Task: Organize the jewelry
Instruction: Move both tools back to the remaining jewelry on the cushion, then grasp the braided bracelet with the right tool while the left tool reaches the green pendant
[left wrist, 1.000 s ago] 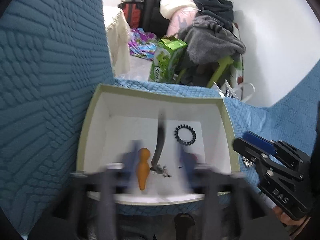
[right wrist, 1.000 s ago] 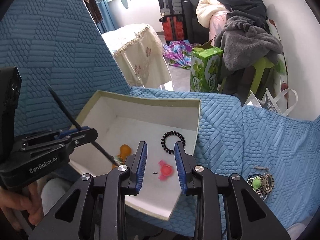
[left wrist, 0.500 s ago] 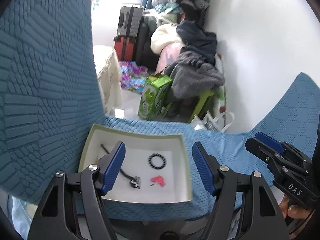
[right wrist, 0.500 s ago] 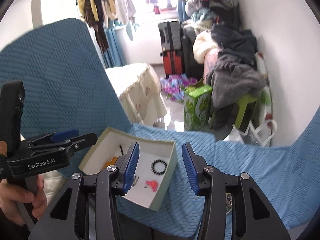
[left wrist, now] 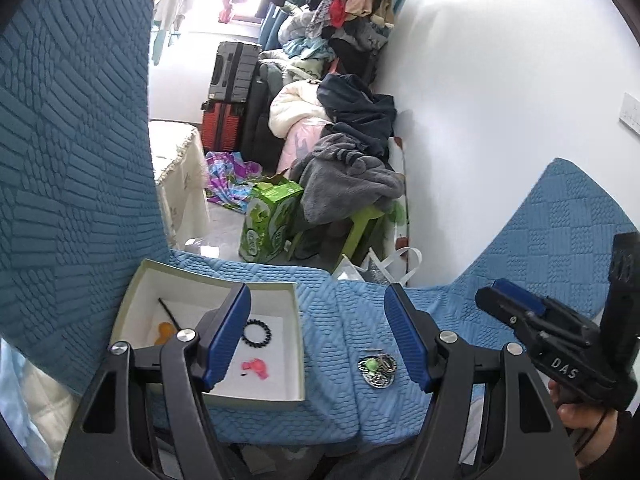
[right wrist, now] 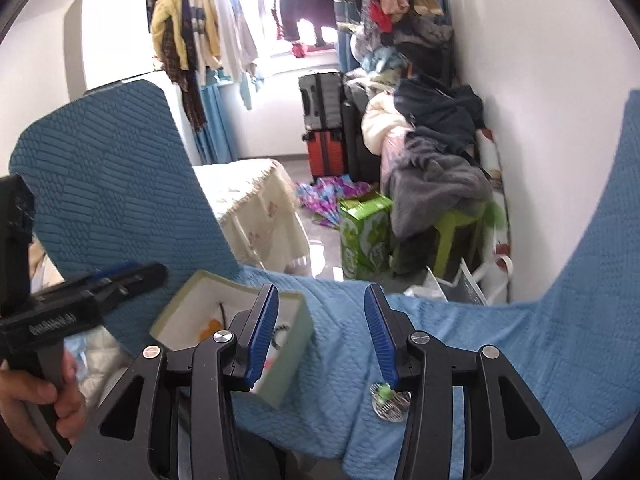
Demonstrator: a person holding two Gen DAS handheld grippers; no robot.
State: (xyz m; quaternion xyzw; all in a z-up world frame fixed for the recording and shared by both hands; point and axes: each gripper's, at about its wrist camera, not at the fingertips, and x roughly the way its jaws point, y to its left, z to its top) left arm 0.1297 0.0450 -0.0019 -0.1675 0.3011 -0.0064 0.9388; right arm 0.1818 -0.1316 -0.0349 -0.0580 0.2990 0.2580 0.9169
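A white box [left wrist: 216, 277] with a pale green rim rests on the blue quilted cover. It holds a black hair stick [left wrist: 171, 314], an orange clip [left wrist: 163, 330], a black coil hair tie [left wrist: 258, 332] and a pink piece [left wrist: 254, 368]. A small heap of metal jewelry with a green bead [left wrist: 378, 368] lies on the cover to the right of the box. My left gripper [left wrist: 318, 336] hangs open above and in front of the box, holding nothing. My right gripper [right wrist: 320, 336] is open too, with nothing in it, and the jewelry heap [right wrist: 390, 400] sits under its right finger.
Blue quilted cushions rise on the left [left wrist: 72, 160] and right [left wrist: 568, 232]. Beyond the seat edge are a green carton [left wrist: 270, 222], a green stool under a pile of clothes [left wrist: 352, 184], suitcases [left wrist: 230, 100] and a cloth-covered table [right wrist: 256, 204]. A hand [right wrist: 36, 396] holds the left gripper.
Both grippers have risen and drawn back from the box. The left one let go of the black hair stick, which now lies in the box. The right jaws stand wider.
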